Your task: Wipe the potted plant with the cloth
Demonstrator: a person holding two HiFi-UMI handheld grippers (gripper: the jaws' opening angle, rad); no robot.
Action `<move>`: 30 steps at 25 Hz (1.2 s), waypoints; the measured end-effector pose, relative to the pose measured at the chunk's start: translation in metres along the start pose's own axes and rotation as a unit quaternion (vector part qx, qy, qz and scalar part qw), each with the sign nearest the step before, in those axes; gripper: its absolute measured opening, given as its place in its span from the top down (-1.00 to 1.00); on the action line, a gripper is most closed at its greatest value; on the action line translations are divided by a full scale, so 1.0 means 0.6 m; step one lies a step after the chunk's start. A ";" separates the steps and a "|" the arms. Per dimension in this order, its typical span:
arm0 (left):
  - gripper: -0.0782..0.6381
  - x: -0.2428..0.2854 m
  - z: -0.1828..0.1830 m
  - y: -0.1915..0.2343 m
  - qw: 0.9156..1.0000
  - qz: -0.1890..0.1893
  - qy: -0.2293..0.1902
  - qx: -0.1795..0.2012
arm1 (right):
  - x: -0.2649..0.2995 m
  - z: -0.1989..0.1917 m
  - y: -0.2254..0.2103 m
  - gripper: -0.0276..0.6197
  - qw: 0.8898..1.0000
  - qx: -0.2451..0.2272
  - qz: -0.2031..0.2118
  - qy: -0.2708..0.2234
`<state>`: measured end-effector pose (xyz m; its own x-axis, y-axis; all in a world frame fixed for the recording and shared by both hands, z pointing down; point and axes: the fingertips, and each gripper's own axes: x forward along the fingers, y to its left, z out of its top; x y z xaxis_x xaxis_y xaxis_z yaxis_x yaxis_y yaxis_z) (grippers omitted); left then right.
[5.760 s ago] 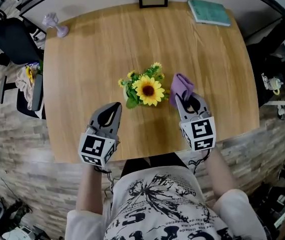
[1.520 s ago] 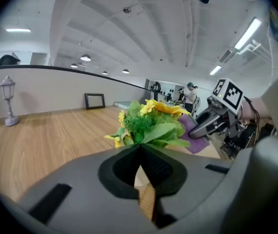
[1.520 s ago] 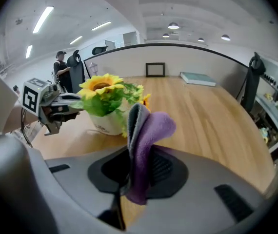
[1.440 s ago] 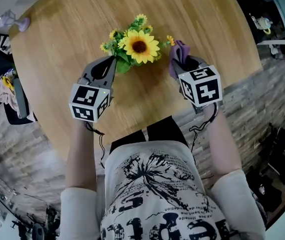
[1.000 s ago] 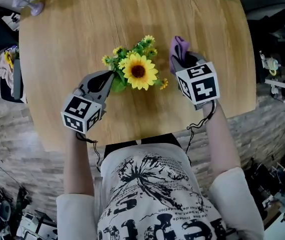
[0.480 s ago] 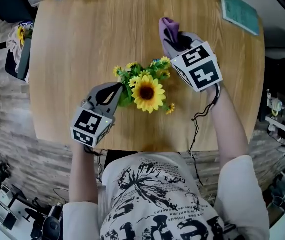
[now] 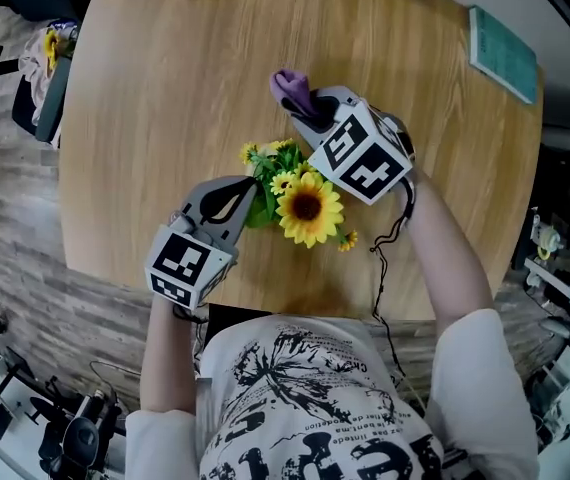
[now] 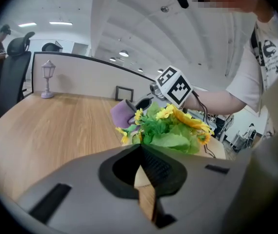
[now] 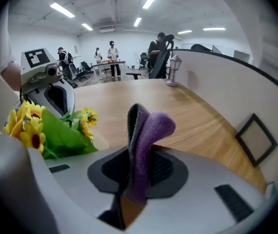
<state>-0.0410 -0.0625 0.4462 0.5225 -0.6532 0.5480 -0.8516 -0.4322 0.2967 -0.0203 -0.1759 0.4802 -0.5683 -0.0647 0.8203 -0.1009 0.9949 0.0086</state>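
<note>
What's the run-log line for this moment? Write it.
left claw: shut, empty, beside potted sunflower plant | right claw: shut on purple cloth, at plant's far side | cloth-plant contact: unclear

Wooden table [image 7: 155, 108] with a teal book [image 7: 504, 56] near one edge, a small dark picture frame [image 9: 256, 139] and a little lamp ornament [image 8: 48, 78].

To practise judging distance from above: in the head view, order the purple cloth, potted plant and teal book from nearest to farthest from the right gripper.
1. purple cloth, pinched in the right gripper's jaws.
2. potted plant, just beside it, on the near side.
3. teal book, away at the table's far right edge.
</note>
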 end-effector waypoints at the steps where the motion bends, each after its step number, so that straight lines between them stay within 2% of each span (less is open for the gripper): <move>1: 0.77 0.001 0.001 0.000 1.000 0.001 -0.001 -0.003 | 0.005 -0.002 0.007 0.67 1.000 -0.005 0.012 0.005; 6: 0.77 0.003 0.003 0.008 1.000 0.012 -0.013 -0.022 | 0.019 -0.011 0.035 0.68 0.996 -0.014 0.079 0.028; 9: 0.77 0.007 0.001 0.008 0.999 0.017 -0.016 -0.031 | 0.018 -0.021 0.061 0.68 0.989 -0.030 0.134 0.048; 11: 0.77 0.011 0.002 0.007 0.999 0.020 -0.010 -0.029 | 0.016 -0.029 0.073 0.68 0.985 -0.046 0.156 0.066; 22: 0.77 0.016 0.003 0.007 0.999 0.026 0.004 -0.030 | -0.003 -0.056 0.083 0.69 0.969 -0.085 0.206 0.103; 26: 0.77 0.020 0.003 0.006 0.999 0.027 0.003 -0.046 | -0.015 -0.074 0.086 0.69 0.965 -0.091 0.219 0.115; 30: 0.77 0.025 0.004 0.010 0.999 0.032 -0.003 -0.042 | -0.020 -0.084 0.089 0.69 0.963 -0.084 0.230 0.114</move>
<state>-0.0386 -0.0765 0.4541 0.4665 -0.6821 0.5632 -0.8839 -0.3358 0.3255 0.0227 -0.1181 0.4996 -0.3259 0.3852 0.8634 0.2637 0.9140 -0.3083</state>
